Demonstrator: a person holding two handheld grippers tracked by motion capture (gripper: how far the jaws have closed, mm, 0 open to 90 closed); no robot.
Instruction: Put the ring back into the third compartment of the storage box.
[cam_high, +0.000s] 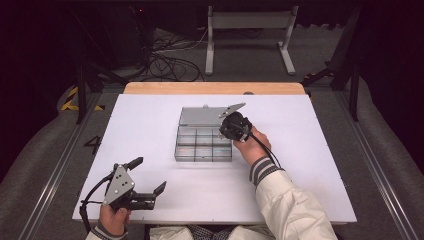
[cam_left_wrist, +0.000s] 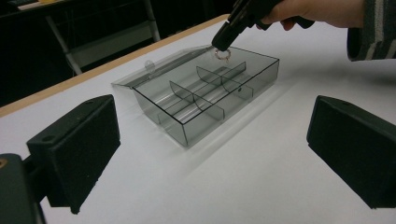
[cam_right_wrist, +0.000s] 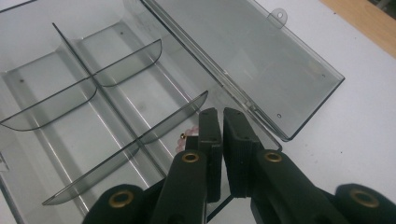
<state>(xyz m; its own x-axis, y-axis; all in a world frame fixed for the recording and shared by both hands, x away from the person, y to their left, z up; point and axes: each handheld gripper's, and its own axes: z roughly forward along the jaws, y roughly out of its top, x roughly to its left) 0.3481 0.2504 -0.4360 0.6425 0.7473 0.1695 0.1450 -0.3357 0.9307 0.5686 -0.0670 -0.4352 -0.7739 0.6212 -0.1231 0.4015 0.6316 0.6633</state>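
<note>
At the near edge of the white table (cam_high: 300, 190), the left tongs (cam_high: 150, 176) rested in the person's left hand (cam_high: 114, 220) with their jaws spread wide apart and nothing between them. In the left gripper view the two black pads framed bare tabletop, with the box beyond them.

Past them, near the middle of the table, stood a smoke-grey transparent plastic organiser box (cam_high: 202, 146), (cam_left_wrist: 205, 100). Thin curved dividers split it into several small compartments, and its hinged lid (cam_high: 200, 116), (cam_right_wrist: 261, 60) lay folded open flat on the table on the far side, a small hanging tab at its outer edge.

The right tongs (cam_high: 231, 128), (cam_right_wrist: 222, 135), held in the right hand (cam_high: 252, 145) above a striped cuff and pale sleeve (cam_high: 292, 207), pointed down over the far right corner compartment next to the hinge. Their jaws were almost closed, pinching a small ring-like trinket (cam_left_wrist: 222, 54) with pinkish beads (cam_right_wrist: 184, 137); its exact form was too small to tell. It hung just above the box's rim.

Beyond the table's wooden far edge (cam_high: 215, 88) lay a tangle of black cables (cam_high: 167, 67) on the grey floor and a light metal frame (cam_high: 250, 35).
</note>
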